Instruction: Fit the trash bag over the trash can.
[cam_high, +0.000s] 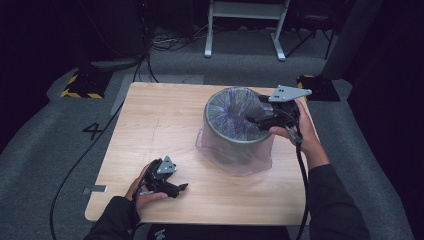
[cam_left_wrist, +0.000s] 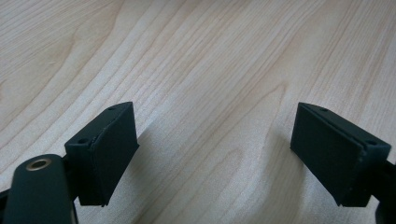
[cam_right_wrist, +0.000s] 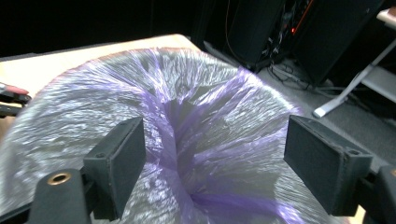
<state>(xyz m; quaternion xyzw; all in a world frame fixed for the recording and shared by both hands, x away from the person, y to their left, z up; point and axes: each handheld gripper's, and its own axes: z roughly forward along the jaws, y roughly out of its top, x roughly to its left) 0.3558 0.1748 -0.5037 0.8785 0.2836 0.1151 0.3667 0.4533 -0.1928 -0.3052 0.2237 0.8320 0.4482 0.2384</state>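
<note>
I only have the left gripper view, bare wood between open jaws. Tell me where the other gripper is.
Observer: The right gripper is at the far right of the wooden table, over the mouth of a round grey bin.
Operator: Report what is in that bin.
Observer: A translucent purple plastic liner is stretched over its rim, sagging into the middle, its skirt hanging outside.
Operator: Say whether the gripper has grabbed it.
Observer: No, its jaws stand wide open above the plastic.
Operator: Place my gripper.
Observer: The left gripper sits near the table's front edge, left of the bin.
</note>
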